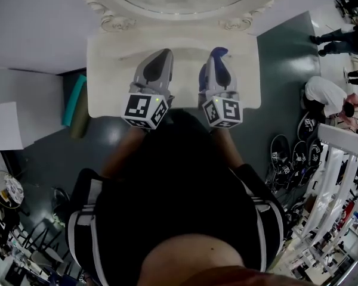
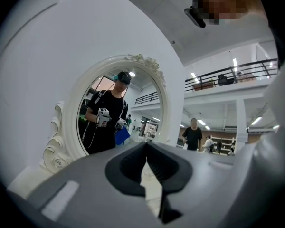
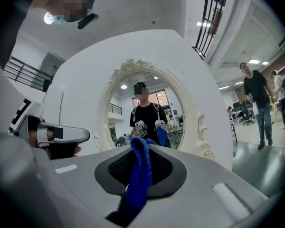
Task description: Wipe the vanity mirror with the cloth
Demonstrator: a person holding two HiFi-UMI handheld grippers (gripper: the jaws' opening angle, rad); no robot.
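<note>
The left gripper and right gripper share one build: smooth pale grey shells tapering forward, with black textured pads lining the jaws. At the rear of each sits a marker cube of black-and-white squares with a small green light. Behind the cubes is a black short-sleeved top with white-striped sleeves

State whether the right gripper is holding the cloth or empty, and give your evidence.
Holding it: the right gripper has its jaws shut on the blue cloth, with a fold poking up between them.
</note>
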